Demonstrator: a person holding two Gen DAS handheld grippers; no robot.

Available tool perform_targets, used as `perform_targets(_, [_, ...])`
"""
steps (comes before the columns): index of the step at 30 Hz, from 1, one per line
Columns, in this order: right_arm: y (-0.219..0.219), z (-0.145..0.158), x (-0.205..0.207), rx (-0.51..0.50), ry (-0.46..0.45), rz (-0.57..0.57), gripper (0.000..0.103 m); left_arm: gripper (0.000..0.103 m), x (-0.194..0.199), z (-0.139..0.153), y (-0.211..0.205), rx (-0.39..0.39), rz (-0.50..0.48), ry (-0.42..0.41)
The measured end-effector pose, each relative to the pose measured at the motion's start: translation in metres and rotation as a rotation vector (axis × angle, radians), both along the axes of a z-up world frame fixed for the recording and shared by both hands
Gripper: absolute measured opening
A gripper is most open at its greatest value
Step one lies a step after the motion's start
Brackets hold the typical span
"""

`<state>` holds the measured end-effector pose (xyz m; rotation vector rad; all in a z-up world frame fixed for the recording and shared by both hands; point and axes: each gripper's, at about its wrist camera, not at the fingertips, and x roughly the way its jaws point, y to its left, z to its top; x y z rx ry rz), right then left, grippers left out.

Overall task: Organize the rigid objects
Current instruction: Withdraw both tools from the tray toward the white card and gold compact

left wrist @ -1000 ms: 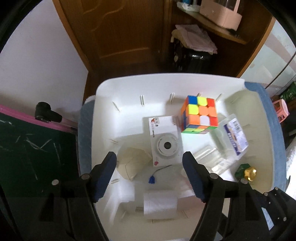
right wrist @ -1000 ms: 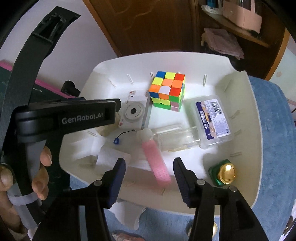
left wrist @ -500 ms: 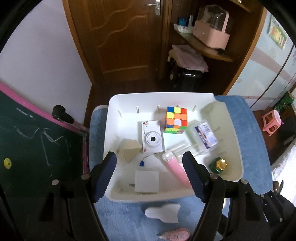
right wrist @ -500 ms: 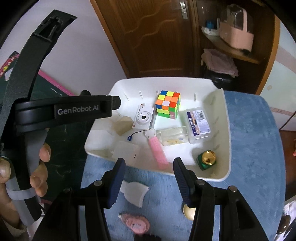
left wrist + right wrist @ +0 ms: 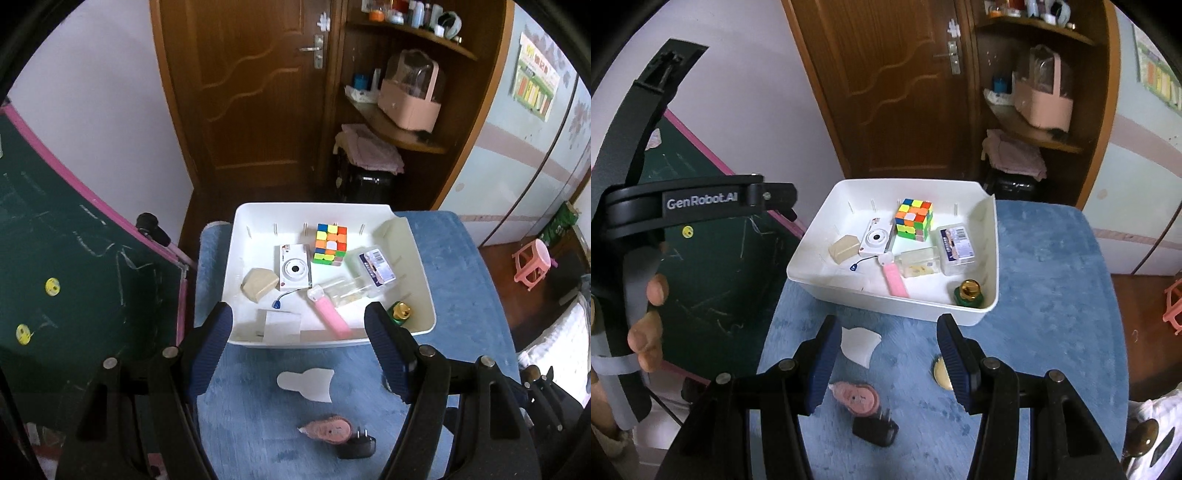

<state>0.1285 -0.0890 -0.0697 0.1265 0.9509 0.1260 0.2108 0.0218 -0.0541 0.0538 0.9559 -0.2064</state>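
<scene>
From the left wrist view, our left gripper [image 5: 298, 334] hangs above the near edge of the white plastic bin [image 5: 417, 254], its blue-padded jaws standing moderately wide with nothing between them. The bin already holds a multicoloured puzzle cube [image 5: 330, 240], a small white toy camera [image 5: 293, 268], a clear lidded box with a printed label [image 5: 376, 266], a pink stick-shaped item [image 5: 328, 314] and a green bottle with a gold cap [image 5: 399, 313]. Still outside it, on the blue plush cover [image 5: 461, 280], lie a flat white bottle-shaped piece [image 5: 306, 380], a round pink tape-like dispenser [image 5: 327, 430] and a black plug adapter [image 5: 356, 446]. We judge the flat piece the riskiest pick: it lies flush in the pile, so pads could slide over it or snag the fabric.

From the right wrist view, our right gripper [image 5: 884, 362] is also empty, jaws narrower but clearly apart, above the same three stragglers: white piece [image 5: 860, 343], pink dispenser [image 5: 858, 398], adapter [image 5: 875, 432]. A gold disc [image 5: 940, 373] sits half hidden behind the right finger; we could easily overlook it or knock it. The bin is crowded, so a careless drop might topple the gold-capped bottle [image 5: 968, 293].

The plush cover is soft and uneven. Around it we see a brown wooden door [image 5: 897, 85], corner shelves [image 5: 1034, 136], and a green chalkboard with a pink frame [image 5: 74, 251] beside the surface.
</scene>
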Motion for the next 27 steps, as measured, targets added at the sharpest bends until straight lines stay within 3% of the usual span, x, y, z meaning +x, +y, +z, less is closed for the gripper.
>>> perform_targets(7, [-0.009,0.015,-0.034,-0.016,-0.044,0.000,0.055,0.077,-0.033,0.013,0.009,-0.023,0.032,-0.032])
perform_targets(13, [-0.019,0.012,-0.054,-0.034,-0.049,-0.012,0.061,0.080,-0.058,0.006,0.017,-0.037,0.068,-0.027])
perform_targets(27, [-0.045,-0.032,-0.084,-0.065,0.015,-0.054,0.061,0.080,-0.084,-0.061,0.033,-0.081,0.170,0.130])
